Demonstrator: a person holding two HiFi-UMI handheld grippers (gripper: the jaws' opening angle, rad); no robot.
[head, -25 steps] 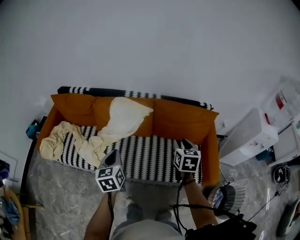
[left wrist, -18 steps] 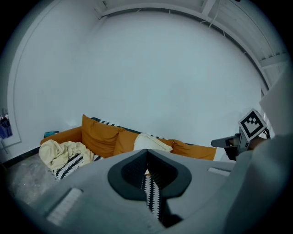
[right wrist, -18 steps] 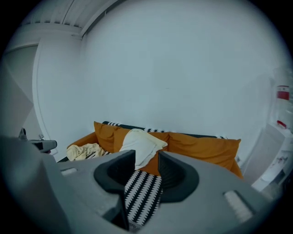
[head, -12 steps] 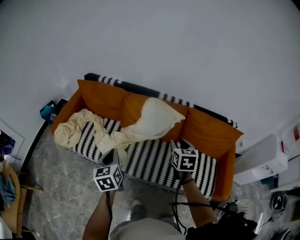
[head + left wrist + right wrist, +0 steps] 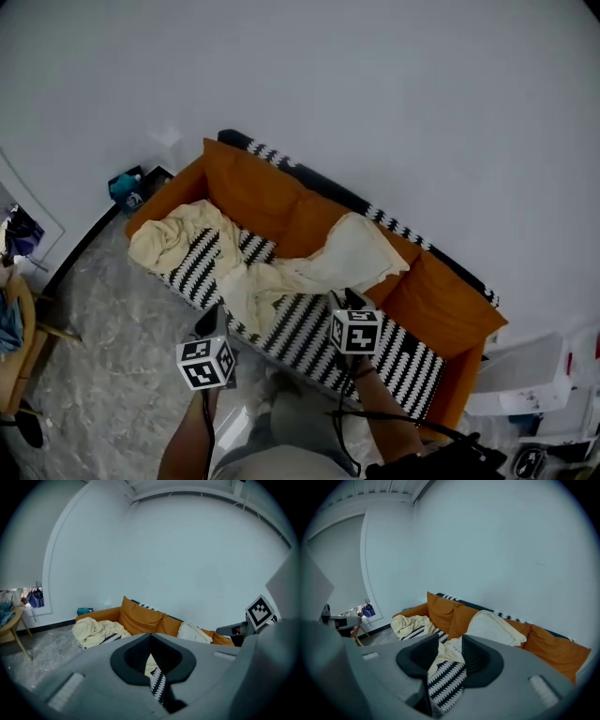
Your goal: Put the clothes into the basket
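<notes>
While left gripper (image 5: 151, 660) and right gripper (image 5: 446, 656) hang parted and empty, cream clothes (image 5: 258, 286) drape the sofa (image 5: 248, 183). Seemingly limp and light, they are best pinched at a raised fold.

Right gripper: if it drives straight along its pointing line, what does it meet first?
Probably the cream cloth on the striped sofa seat, framed between the right gripper's open jaws. Depth is unclear.

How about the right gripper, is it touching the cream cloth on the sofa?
Apart. In the right gripper view, the right gripper has open, empty jaws, and the cloth lies well beyond them on the sofa.
</notes>
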